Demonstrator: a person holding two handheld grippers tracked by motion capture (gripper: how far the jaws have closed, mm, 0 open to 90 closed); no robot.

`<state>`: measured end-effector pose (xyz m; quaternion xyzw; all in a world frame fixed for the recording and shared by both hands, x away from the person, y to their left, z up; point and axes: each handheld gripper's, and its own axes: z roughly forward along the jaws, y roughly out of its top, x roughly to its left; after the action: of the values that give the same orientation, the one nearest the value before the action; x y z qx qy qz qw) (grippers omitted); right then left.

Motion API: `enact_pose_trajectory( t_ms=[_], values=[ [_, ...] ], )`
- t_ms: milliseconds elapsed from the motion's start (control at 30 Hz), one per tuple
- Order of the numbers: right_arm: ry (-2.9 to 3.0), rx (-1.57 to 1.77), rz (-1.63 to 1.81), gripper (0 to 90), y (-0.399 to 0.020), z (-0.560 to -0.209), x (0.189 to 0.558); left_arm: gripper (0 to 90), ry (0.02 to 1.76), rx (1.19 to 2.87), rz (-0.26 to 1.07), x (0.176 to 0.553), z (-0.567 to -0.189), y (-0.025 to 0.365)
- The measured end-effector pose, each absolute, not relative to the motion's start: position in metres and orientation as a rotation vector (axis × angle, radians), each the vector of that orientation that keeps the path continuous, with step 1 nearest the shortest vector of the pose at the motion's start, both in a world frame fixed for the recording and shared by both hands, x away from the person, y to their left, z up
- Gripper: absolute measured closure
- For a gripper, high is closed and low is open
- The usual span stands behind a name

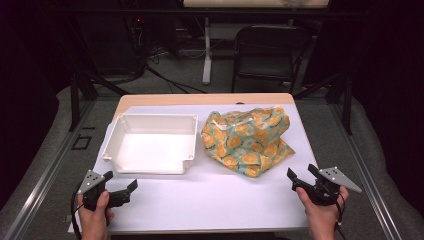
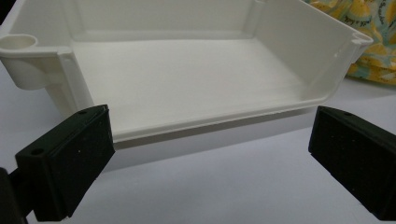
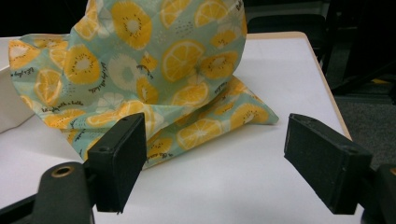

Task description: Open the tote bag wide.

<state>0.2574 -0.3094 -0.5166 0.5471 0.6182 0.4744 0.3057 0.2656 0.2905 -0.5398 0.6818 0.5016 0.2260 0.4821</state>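
Start position: left tongs (image 1: 121, 186) and right tongs (image 1: 303, 175) rest wide open and empty at the desk's near edge. Crumpled lemon-print teal cloth (image 1: 247, 138) lies far right, just beside the white open-fronted plastic tray (image 1: 112, 135). Next, probably: right tongs reach forward and pinch the cloth's near edge.

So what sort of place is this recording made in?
Probably a lab or workshop recording station: a table under white sheeting inside a dark metal frame, cables on the floor, a folding chair behind.

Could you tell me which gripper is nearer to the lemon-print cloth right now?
The right gripper, open just off the lemon-print cloth's near corner. The left gripper, also open, sits across the table before the white tray.
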Motion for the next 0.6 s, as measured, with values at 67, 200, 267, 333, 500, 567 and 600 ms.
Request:
enact_pose_trajectory(
  t_ms=[67, 200, 267, 333, 500, 567, 600],
  values=[
    [1.638, 1.440, 1.261, 20.5, -0.309, -0.514, 0.258, 0.1, 1.219, 1.651, 0.555, 0.265, -0.538, 0.290],
    [1.623, 1.431, 1.276, 20.5, -0.309, -0.508, 0.260, 0.1, 1.217, 1.654, 0.566, 0.266, -0.535, 0.288],
    [1.625, 1.420, 1.280, 20.5, -0.308, -0.504, 0.263, 0.1, 1.197, 1.680, 0.591, 0.268, -0.531, 0.284],
    [1.622, 1.416, 1.288, 20.6, -0.306, -0.500, 0.266, 0.1, 1.190, 1.690, 0.602, 0.268, -0.528, 0.281],
    [1.626, 1.406, 1.307, 20.6, -0.302, -0.490, 0.273, 0.1, 1.175, 1.705, 0.585, 0.269, -0.522, 0.273],
    [1.637, 1.394, 1.308, 20.5, -0.300, -0.488, 0.276, 0.1, 1.151, 1.735, 0.595, 0.269, -0.520, 0.267],
    [1.645, 1.391, 1.310, 20.3, -0.300, -0.487, 0.278, 0.1, 1.129, 1.752, 0.603, 0.270, -0.516, 0.261]
  ],
)
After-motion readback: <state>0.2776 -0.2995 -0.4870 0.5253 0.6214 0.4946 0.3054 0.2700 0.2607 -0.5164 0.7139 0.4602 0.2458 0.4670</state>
